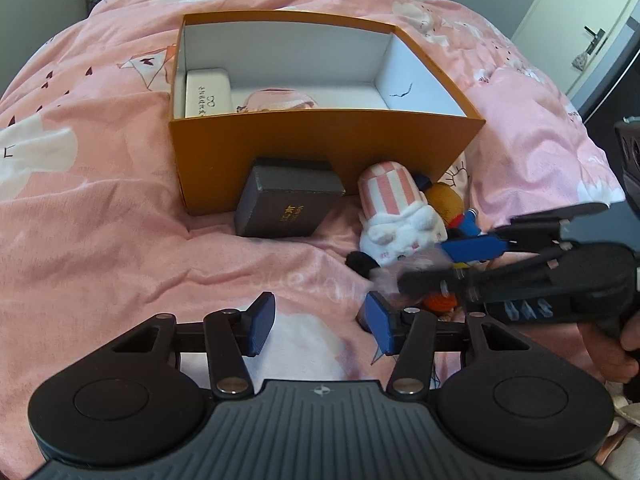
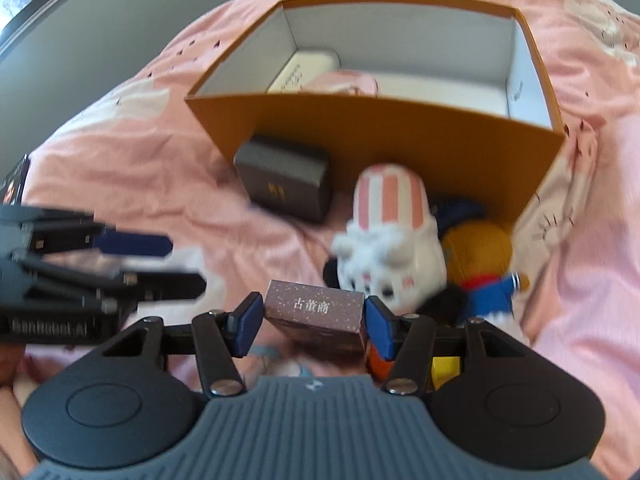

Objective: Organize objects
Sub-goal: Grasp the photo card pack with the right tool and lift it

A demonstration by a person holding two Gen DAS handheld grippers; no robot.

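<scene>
Bed with pink printed duvet. Orange open-topped box sits at mid-scene, white inside. Within it, at the left: a white case with printed characters, and a pink item just beside it, only partly visible over the near wall.

Against the box's near wall, on the duvet: a dark grey box with gold lettering, to the left; a pink-and-white striped plush to its right, touching an orange-headed doll in blue further right.

Right hand-held gripper: closed on a small brown box speckled with white dots and bearing white characters; blue pads press both its sides. It sits near the plush, on the near side of the orange box. Orange and yellow items show under the right finger; cannot tell what they are.

Left hand-held gripper: jaws spread apart, nothing between them, above the duvet to the left of the right gripper. Right gripper is blurred in the left wrist view.
</scene>
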